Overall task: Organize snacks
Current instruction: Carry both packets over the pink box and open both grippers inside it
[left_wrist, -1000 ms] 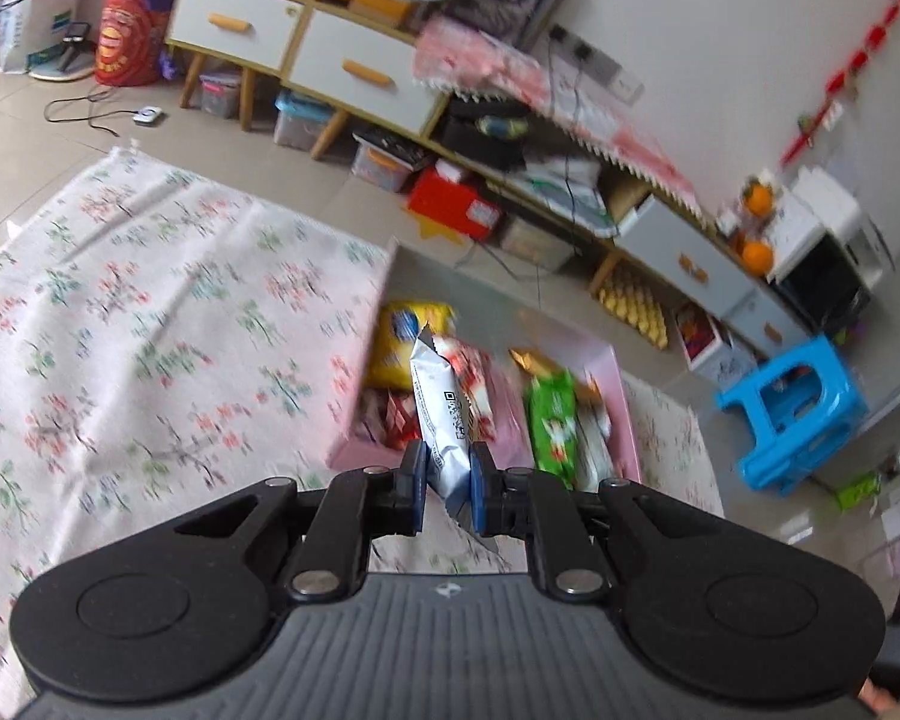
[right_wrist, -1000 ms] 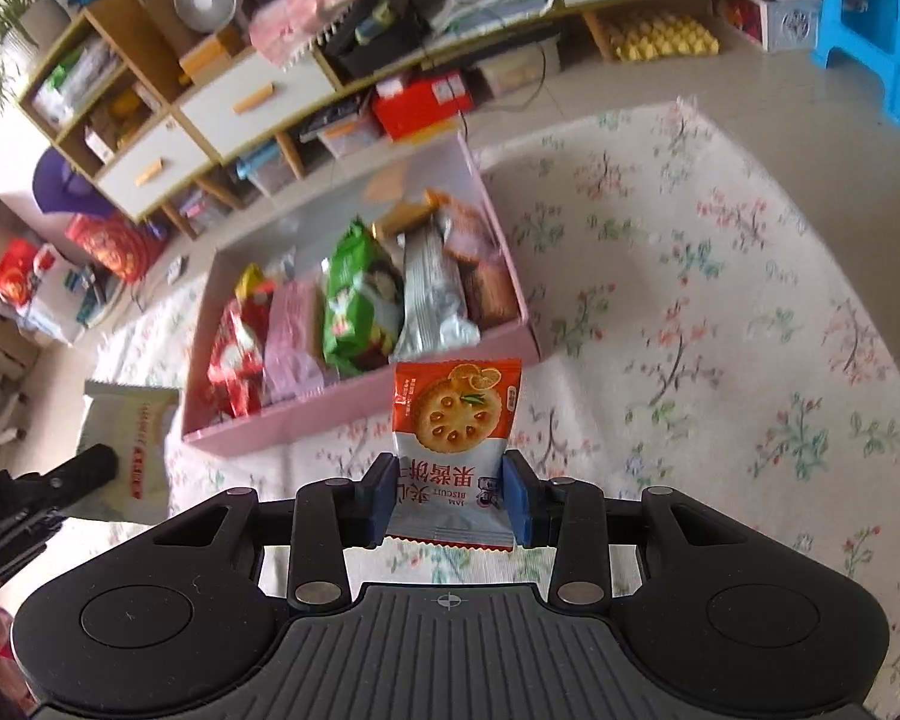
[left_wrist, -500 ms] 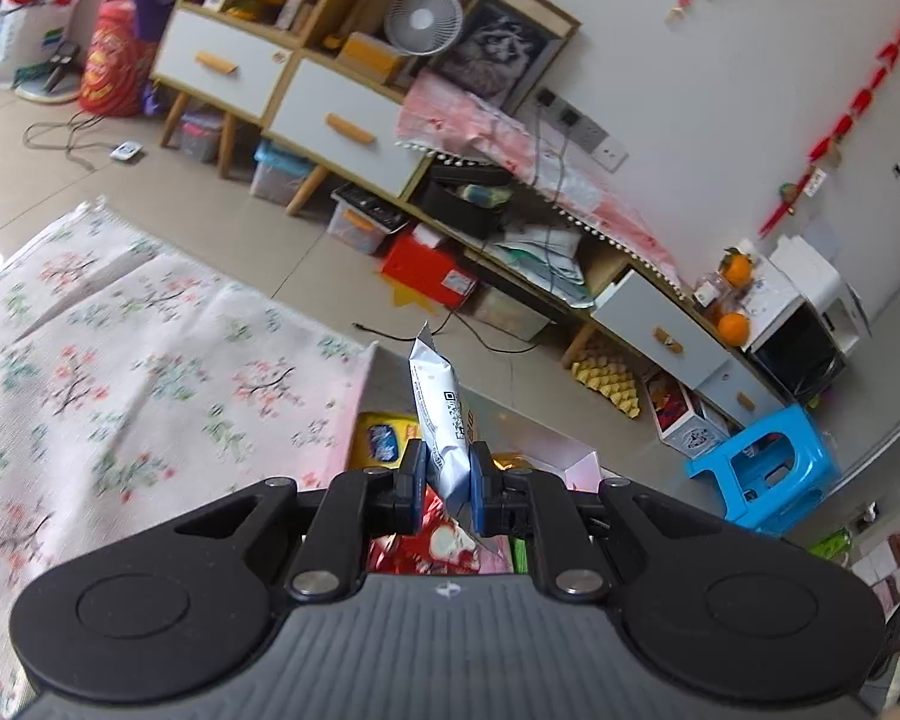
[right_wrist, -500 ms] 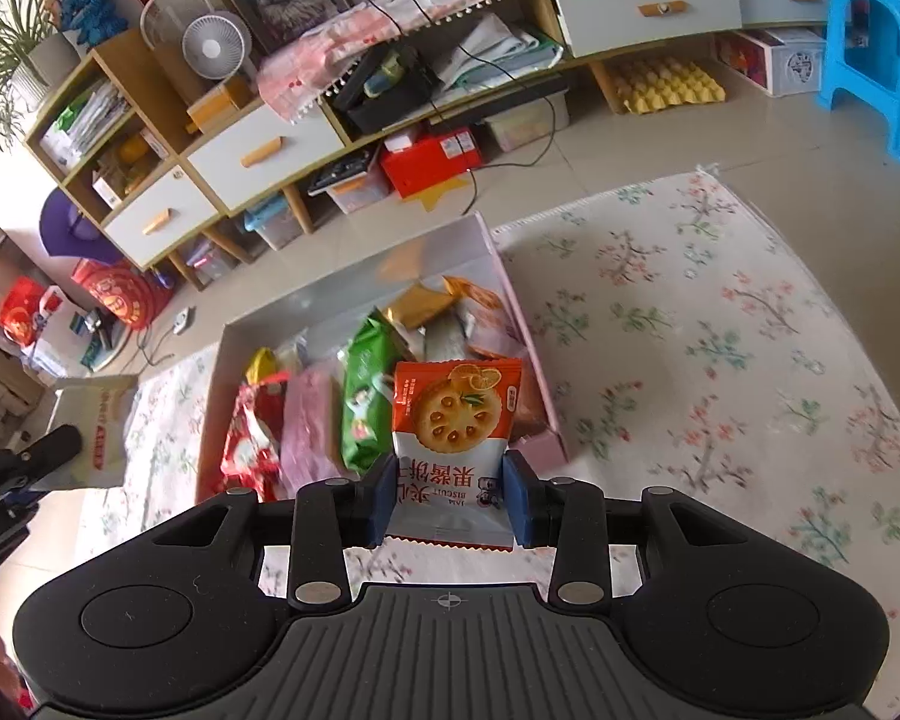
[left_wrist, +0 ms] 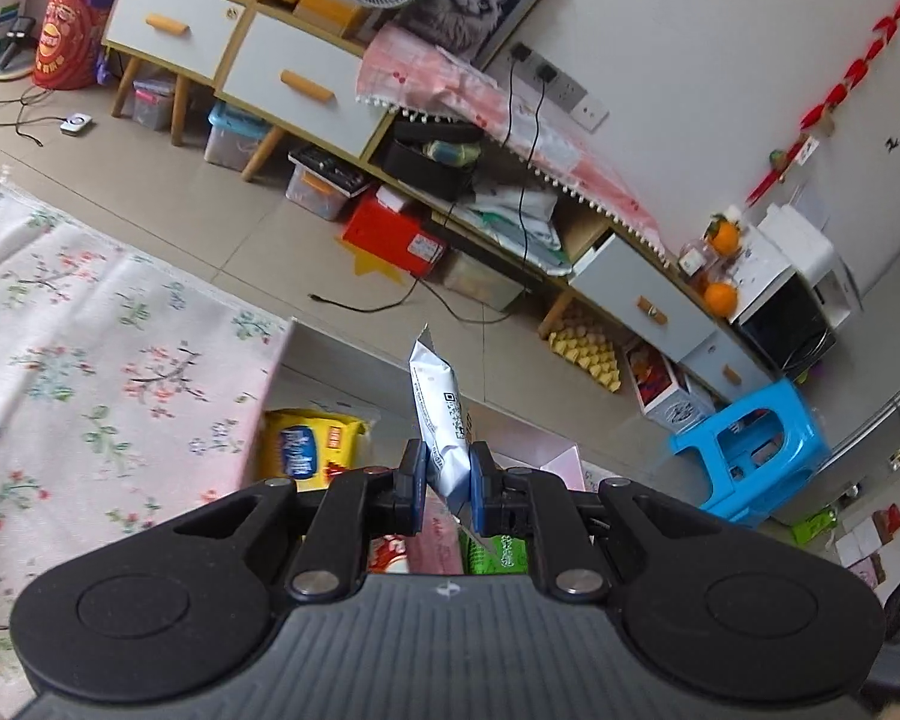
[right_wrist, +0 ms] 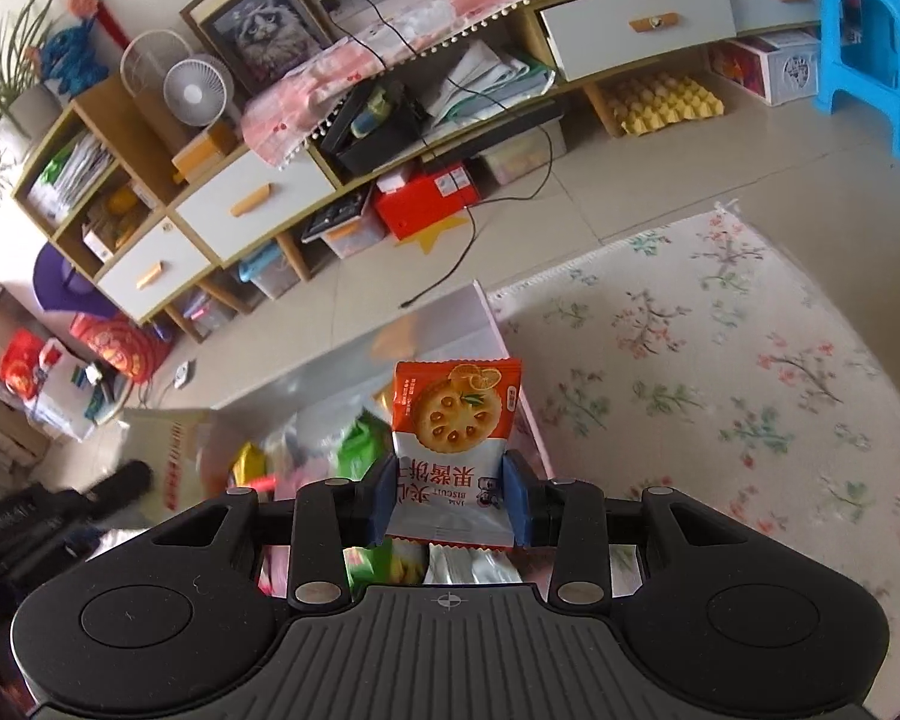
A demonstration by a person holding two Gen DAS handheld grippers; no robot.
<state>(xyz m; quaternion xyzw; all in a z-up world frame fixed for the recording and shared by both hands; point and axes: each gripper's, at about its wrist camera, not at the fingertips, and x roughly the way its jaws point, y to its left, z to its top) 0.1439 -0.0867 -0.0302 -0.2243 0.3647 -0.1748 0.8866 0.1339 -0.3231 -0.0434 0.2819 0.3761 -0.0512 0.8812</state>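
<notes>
The left claw (left_wrist: 445, 483) is clamped on a silver snack packet (left_wrist: 440, 420), its two blue pads pressing the packet's lower end from either side. The packet stands edge-on and tilted, rising up and away from the claw, with a small square code printed on its side. Directly below and just ahead of this claw lies the pink box (left_wrist: 561, 462), partly hidden by the claw body. Inside the box, to the left of the claw's pads, sits a yellow snack bag (left_wrist: 306, 441); a green packet (left_wrist: 504, 549) shows just under the right pad. A floral cloth (left_wrist: 90, 360) spreads out to the left of the claw.

The right claw (right_wrist: 450, 501) is clamped on an orange biscuit packet (right_wrist: 453, 420), gripping its white lower half by the side edges. The packet stands upright, facing the camera, showing a round biscuit and an orange slice. The pink box (right_wrist: 534, 420) lies below and beyond this claw, filled with mixed snacks, among them a green packet (right_wrist: 360, 441) to the left of the held biscuit packet. The floral cloth (right_wrist: 720, 360) extends to the right of the claw. A blue stool (right_wrist: 870, 48) stands far off at upper right.
</notes>
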